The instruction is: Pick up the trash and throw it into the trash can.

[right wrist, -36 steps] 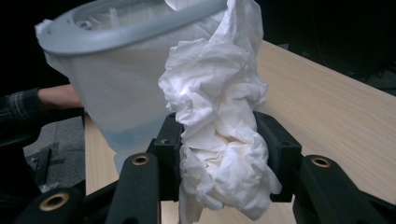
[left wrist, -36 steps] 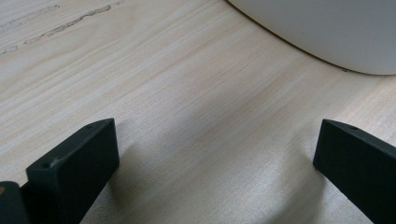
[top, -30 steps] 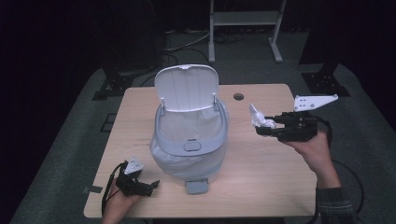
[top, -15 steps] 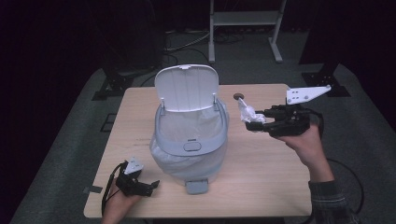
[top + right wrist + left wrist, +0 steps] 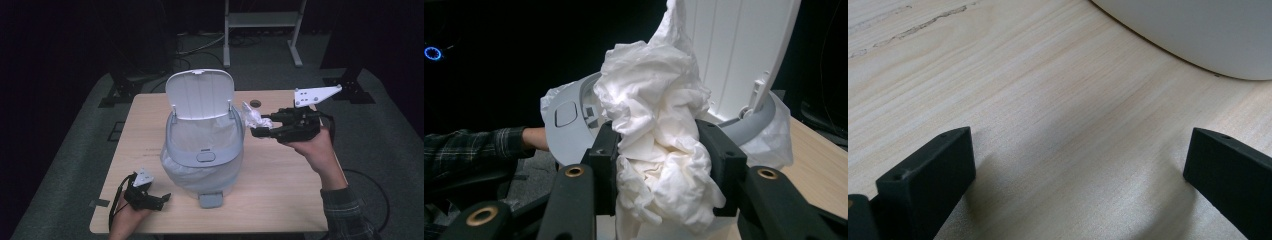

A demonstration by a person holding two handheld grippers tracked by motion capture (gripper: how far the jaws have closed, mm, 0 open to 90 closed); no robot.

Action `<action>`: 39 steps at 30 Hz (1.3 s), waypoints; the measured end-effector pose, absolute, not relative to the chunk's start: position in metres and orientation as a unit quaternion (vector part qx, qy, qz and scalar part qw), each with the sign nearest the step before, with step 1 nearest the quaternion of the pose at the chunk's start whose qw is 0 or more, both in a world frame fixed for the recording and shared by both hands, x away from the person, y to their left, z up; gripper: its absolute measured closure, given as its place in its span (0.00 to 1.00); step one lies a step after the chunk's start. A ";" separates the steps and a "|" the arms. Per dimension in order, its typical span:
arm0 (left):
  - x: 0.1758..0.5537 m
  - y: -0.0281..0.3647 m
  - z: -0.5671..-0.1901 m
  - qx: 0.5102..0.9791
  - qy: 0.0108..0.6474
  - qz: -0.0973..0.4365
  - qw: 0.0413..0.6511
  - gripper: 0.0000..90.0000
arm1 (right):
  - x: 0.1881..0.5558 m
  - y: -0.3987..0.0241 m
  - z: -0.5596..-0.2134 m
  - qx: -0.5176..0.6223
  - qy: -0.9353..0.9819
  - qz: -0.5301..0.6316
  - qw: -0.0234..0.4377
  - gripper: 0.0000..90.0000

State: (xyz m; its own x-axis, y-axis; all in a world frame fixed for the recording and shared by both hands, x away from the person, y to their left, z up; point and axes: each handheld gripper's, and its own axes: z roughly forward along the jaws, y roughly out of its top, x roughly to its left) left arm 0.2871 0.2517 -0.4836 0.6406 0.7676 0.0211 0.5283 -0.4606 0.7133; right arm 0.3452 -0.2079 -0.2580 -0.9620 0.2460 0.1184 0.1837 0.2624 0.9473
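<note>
One wad of crumpled white tissue (image 5: 659,145) is pinched between the jaws of the right gripper (image 5: 265,126), held in the air just beside the right rim of the bin (image 5: 205,150), w/ the lid (image 5: 200,94) standing open behind. In the right gripper view the wad bulges out above and below the jaws, so the grip sits on its middle and the rest hangs loose.

Handling, as a judgement: very light, soft, no stiffness at all. It crushes instead of resisting, so a firm pinch is fine and can't hurt it. Not slippery; the paper's wrinkles bite on the pads. Main risk is tearing or a loose flap snagging on the bin rim or the white liner bag (image 5: 200,170), or a bit clinging to a jaw on release. Best hold is where it is now: thru the dense middle of the wad, not by an edge or tail, which could rip or unfold.

Left gripper (image 5: 150,196) rests low on the wooden surface (image 5: 280,175) near the front-left of the bin, jaws spread wide w/ nothing between them; the left gripper view has bare wood between them and the bin's curved white base (image 5: 1193,35) ahead.

Probably the wad goes into the open bin, approx. straight over the rim.
</note>
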 end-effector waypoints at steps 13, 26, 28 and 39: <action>0.287 0.252 -0.484 0.838 0.386 0.172 0.346 0.00 | 0.349 -0.185 -0.248 0.120 0.795 0.594 0.027 0.63; 0.287 0.252 -0.484 0.838 0.385 0.172 0.347 0.00 | 0.358 -0.155 -0.235 0.103 0.798 0.594 0.024 0.63; 0.287 0.252 -0.484 0.838 0.385 0.172 0.347 0.00 | 0.360 -0.150 -0.234 0.101 0.797 0.595 0.022 0.63; 0.287 0.251 -0.484 0.839 0.384 0.171 0.347 0.00 | 0.367 -0.121 -0.229 0.090 0.805 0.586 0.016 0.63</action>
State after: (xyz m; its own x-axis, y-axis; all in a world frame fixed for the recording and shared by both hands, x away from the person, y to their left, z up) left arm 0.2873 0.2515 -0.4836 0.6471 0.7622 0.0200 0.5253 -0.4647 0.7129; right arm 0.3668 -0.1211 -0.2290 -0.9834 0.1626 0.0802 0.1263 0.2969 0.9465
